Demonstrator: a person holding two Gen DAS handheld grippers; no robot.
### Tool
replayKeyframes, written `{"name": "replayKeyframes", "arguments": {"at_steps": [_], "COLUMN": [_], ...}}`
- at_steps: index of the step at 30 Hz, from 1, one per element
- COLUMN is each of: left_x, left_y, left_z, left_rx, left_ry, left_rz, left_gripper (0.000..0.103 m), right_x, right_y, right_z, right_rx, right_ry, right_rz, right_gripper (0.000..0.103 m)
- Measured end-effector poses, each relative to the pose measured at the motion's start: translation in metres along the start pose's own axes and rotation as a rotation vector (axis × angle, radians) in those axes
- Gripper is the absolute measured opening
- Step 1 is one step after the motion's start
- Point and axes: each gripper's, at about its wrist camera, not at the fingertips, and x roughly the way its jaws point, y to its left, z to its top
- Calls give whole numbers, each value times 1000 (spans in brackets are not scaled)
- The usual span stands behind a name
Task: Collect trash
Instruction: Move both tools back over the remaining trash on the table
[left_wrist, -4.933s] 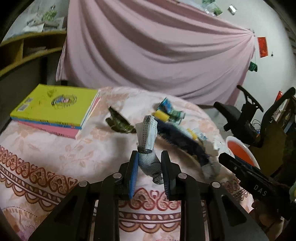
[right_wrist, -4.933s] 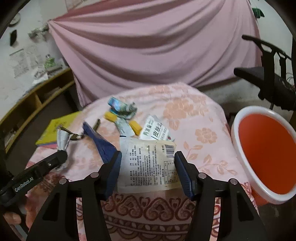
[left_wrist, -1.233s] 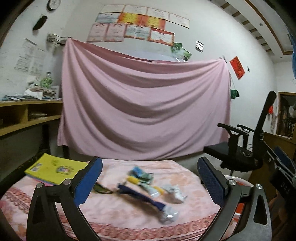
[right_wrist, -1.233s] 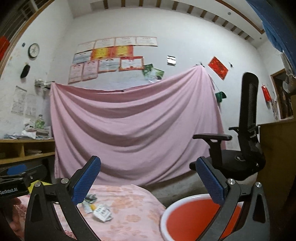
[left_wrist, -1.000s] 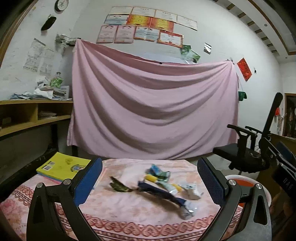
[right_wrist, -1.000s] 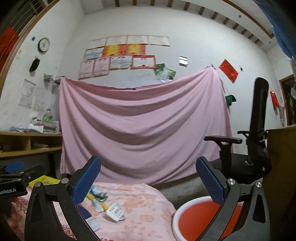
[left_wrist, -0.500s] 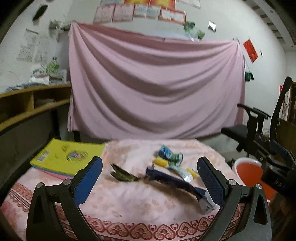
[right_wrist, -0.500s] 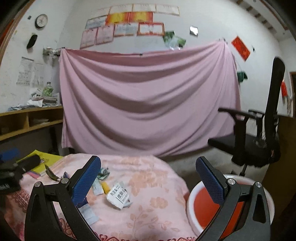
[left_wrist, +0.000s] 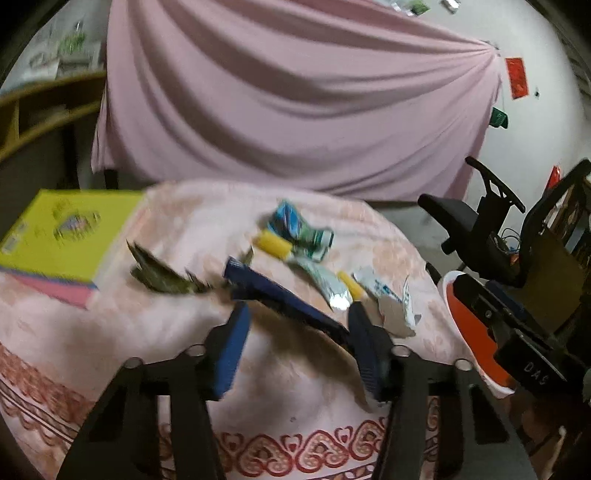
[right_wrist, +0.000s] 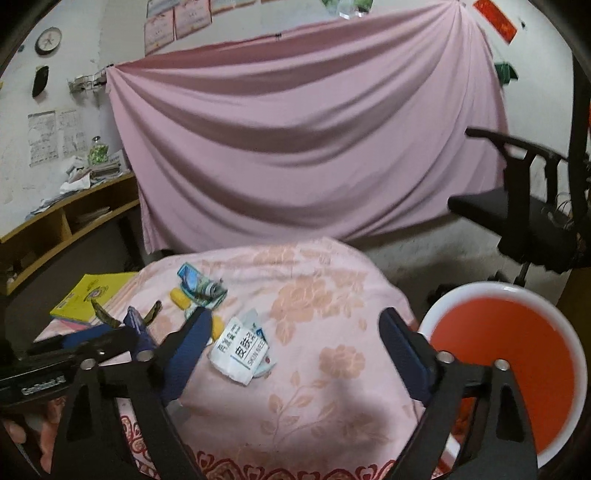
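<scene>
Trash lies scattered on the pink flowered tablecloth (left_wrist: 177, 325), beyond the left gripper (left_wrist: 299, 332). In the left wrist view, the jaws have just been closing and stand half apart, pressing on nothing. The long dark blue wrapper (left_wrist: 280, 299) reaches with its near end into the gap between the blue pads; whether it touches the right pad I cannot tell, the picture is blurred. Farther away I count one olive wrapper (left_wrist: 159, 277), one blue-green wrapper (left_wrist: 299, 227), two yellow pieces (left_wrist: 273, 245), one silver packet (left_wrist: 325, 280) and one white packet (left_wrist: 391, 302). One yellow book (left_wrist: 62, 236) lies at the left.

In the right wrist view, the right gripper (right_wrist: 295, 343) has also just been closing a little, and it stands wide and empty. The white packet (right_wrist: 242, 349) lies between its pads, nearer to the left one and not touched. One red basin (right_wrist: 517, 354) with a white rim stands at the right, beside the table.
</scene>
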Motion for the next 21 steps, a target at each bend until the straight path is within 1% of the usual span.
{"name": "replayKeyframes", "arguments": {"at_steps": [3,6,7,8,10,13,16,21], "left_x": [2,3,4,5,3,-1,-1,4], "left_y": [3,4,4,3,1,-3,1,12], "left_z": [1,5,6,8,9,9,8,9], "left_rx": [-46,-73,-81,-85,-81,-61,-64,-145], "left_ry": [23,54,63,70,80,92,107,138], "left_rz": [-38,-70,-76,-77,-78,-59,-46,-94], "left_gripper": [40,31,30,29,24,20,20,19], "right_x": [6,12,14,15,20,23,23,27], "right_y": [1,6,7,7,7,5,4,5], "right_z": [-1,-3,-3,-4,-4,-5,-6,-6], "right_rx": [-5,-20,-24,-26,-27,-15,-4,-6], "right_ry": [44,84,95,107,132,158,165,182], "right_rz": [25,47,52,55,58,68,74,81], "right_gripper": [81,80,79,79,77,73,72,72]}}
